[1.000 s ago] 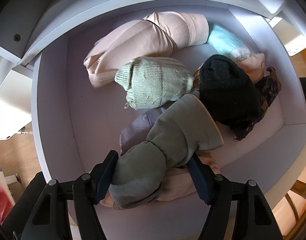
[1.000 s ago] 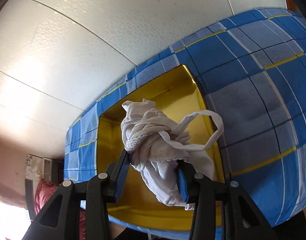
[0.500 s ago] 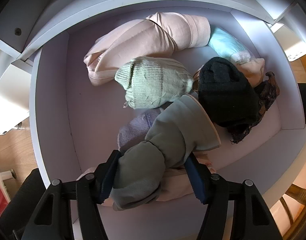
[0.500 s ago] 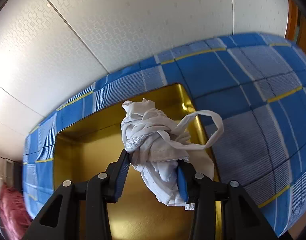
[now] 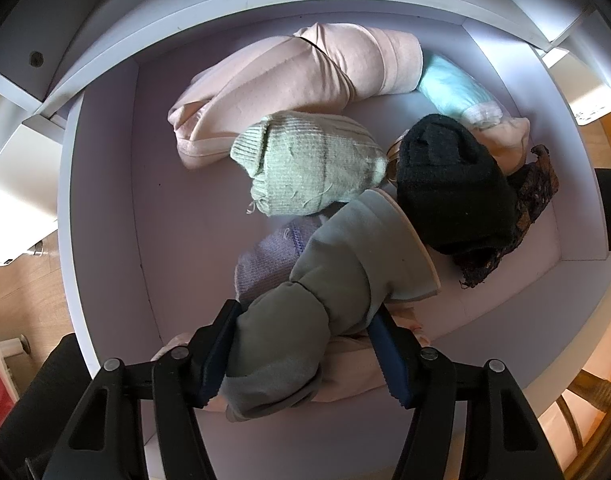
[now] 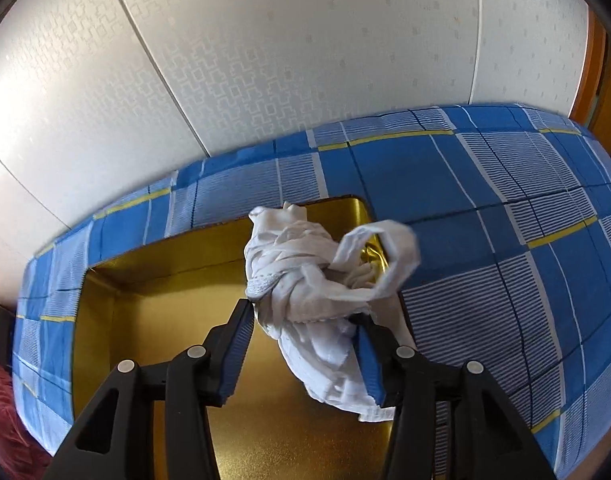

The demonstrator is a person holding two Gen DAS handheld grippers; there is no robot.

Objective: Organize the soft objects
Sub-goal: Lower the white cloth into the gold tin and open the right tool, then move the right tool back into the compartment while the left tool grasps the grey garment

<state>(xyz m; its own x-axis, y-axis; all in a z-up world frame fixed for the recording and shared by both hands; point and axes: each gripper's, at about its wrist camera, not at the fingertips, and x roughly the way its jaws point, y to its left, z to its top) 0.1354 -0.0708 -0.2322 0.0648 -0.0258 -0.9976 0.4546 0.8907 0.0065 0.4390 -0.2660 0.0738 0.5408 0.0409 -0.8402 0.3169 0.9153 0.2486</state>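
grey roll (image 5: 329,300) against black hat (image 5: 453,184)

White patterned wall panels (image 6: 265,60) behind a blue checked bedspread (image 6: 505,208), perhaps a bed

Grey-green rolled garment (image 5: 329,280) atop bundles in pale drawer (image 5: 105,200); knotted white cloth (image 6: 305,280) above gold tray (image 6: 145,300).

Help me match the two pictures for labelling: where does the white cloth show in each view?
Left wrist: not in it; the left tongs grip a grey roll over a drawer of rolled clothes.
Right wrist: centre, bunched between the right tongs, the white cloth hangs above a gold tray on a blue checked sheet.
Shared landmark: none; the views show no common thing.
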